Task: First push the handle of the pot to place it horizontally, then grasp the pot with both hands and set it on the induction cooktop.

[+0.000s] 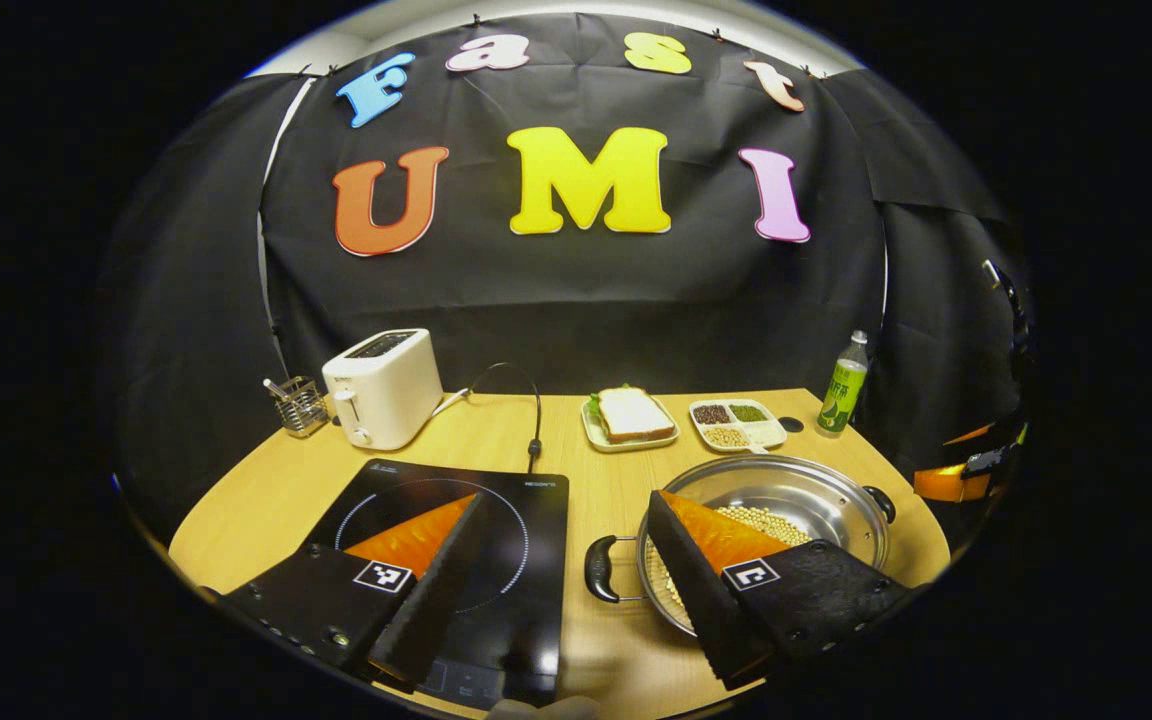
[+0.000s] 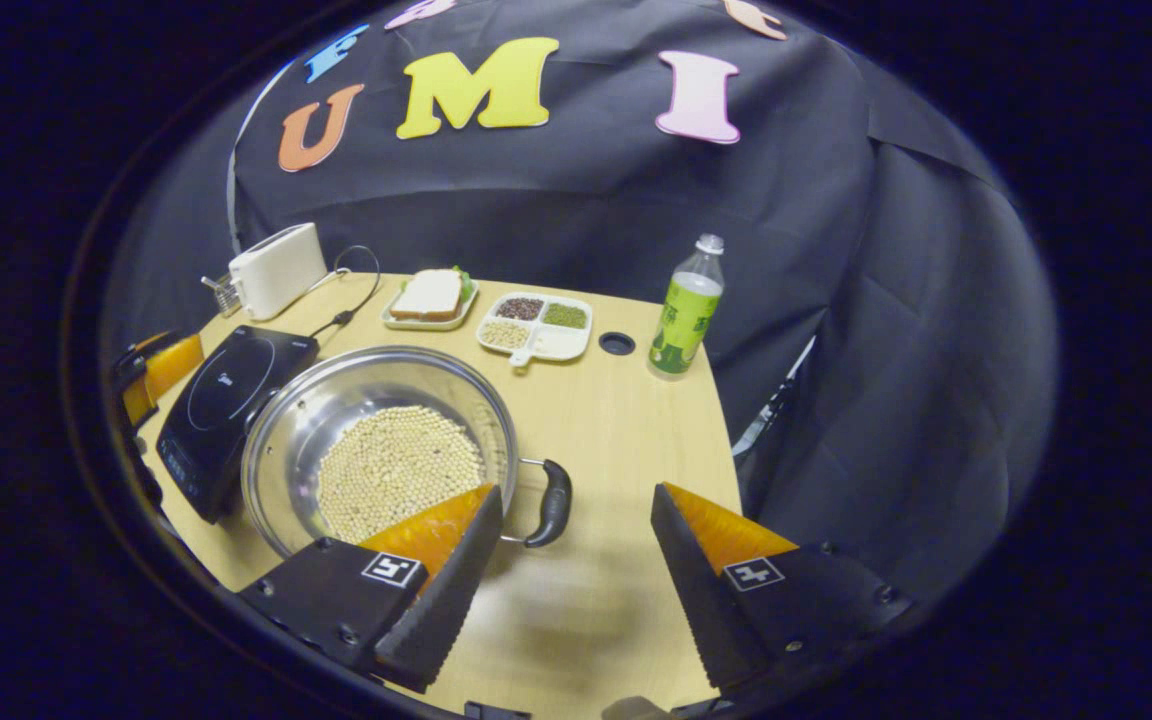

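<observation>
The right gripper (image 2: pixel 576 545) hangs over the table (image 2: pixel 626 440) with its jaws spread wide — the pot's near handle (image 2: pixel 551 503) lies between the fingers, untouched. The pot (image 2: pixel 286 450), holding pale beans (image 2: pixel 396 470), sits just beside the induction cooktop (image 2: pixel 226 390) at left. Far side: toaster (image 2: pixel 276 268), sandwich plate (image 2: pixel 433 297), divided dish (image 2: pixel 536 325), green bottle (image 2: pixel 686 310).
</observation>
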`<state>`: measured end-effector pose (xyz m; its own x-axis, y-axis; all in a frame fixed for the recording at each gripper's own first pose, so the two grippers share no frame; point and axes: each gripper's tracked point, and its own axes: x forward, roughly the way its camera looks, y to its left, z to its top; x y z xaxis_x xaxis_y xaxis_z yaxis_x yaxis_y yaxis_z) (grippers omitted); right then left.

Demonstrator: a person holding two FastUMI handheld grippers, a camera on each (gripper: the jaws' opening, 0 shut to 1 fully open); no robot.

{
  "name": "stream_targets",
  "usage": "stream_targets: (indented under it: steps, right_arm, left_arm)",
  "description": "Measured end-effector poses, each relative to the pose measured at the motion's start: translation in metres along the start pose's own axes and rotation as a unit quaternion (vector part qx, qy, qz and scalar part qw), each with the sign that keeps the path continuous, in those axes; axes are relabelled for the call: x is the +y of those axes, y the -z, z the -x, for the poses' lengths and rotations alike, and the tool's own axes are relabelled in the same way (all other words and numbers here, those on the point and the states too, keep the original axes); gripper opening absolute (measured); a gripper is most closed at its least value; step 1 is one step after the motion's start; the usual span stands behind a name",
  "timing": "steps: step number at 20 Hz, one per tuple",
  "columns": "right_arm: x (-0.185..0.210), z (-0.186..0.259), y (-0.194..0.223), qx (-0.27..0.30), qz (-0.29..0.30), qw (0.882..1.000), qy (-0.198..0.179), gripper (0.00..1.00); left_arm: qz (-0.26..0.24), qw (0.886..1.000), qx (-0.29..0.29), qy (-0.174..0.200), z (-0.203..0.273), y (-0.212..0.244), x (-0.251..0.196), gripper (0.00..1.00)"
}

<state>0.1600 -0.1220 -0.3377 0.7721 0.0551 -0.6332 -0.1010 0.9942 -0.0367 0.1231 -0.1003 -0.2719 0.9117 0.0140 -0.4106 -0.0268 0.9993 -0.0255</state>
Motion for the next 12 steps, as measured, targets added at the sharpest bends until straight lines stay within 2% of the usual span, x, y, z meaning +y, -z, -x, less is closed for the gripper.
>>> stream_targets:
  steps: [4,8,9,11,12]
  right_arm:
    - [0.014,-0.027,0.008,0.021,-0.024,0.999,-0.023,0.95]
    - [0.016,-0.046,0.01,0.031,-0.027,0.999,-0.024,0.99]
    - [0.016,-0.049,0.012,0.035,-0.027,0.999,-0.024,0.95]
    - [0.019,-0.055,0.017,0.044,-0.026,0.998,-0.028,0.98]
    - [0.021,-0.058,0.019,0.047,-0.025,0.998,-0.029,0.95]
  left_arm:
    - [-0.004,1.0,0.026,0.008,-0.022,0.023,-0.018,0.97]
    - [0.014,0.998,0.06,0.012,-0.038,0.047,-0.027,0.97]
    - [0.015,0.998,0.067,0.012,-0.041,0.051,-0.029,0.97]
    - [0.016,0.996,0.083,0.019,-0.046,0.06,-0.035,0.97]
    - [0.02,0.996,0.089,0.022,-0.047,0.064,-0.037,0.97]
